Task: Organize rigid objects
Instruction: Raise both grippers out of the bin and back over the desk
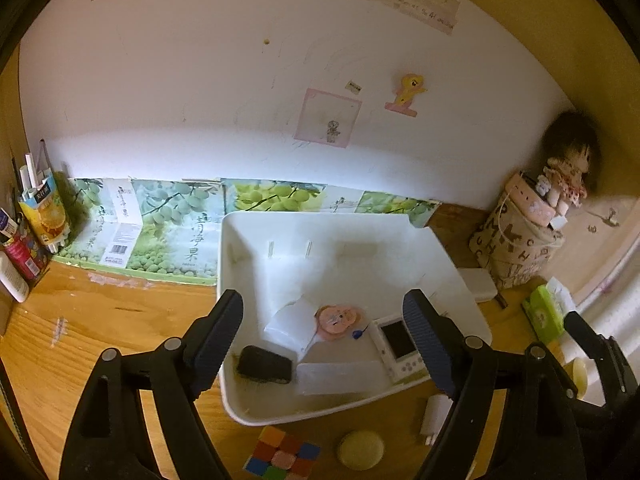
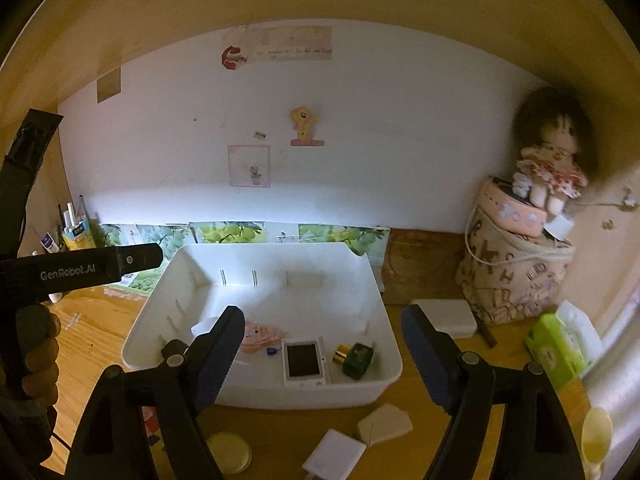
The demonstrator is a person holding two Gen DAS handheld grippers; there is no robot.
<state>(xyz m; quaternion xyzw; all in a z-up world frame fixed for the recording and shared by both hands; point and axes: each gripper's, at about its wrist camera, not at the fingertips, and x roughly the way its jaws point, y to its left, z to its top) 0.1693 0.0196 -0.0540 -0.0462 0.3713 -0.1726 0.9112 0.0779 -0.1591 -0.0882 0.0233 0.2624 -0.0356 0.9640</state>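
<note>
White bin (image 2: pixel 372 280) sits on my wooden bench (image 1: pixel 100 320), holding a small game console (image 2: pixel 304 362), a green bottle (image 2: pixel 358 358) and a black block (image 1: pixel 264 364). My left tool (image 1: pixel 326 344) and right tool (image 2: pixel 324 356) both gape wide, gripping nothing.

Both grippers are black plastic with silver pivot screws and ribbed dark-blue pads (image 1: pixel 219 344); one handle reads "GenRobot.AI".

Both wrist views look forward-down, close over white bin (image 1: pixel 240 240) (image 2: pixel 384 320); shared: bin, wall.
</note>
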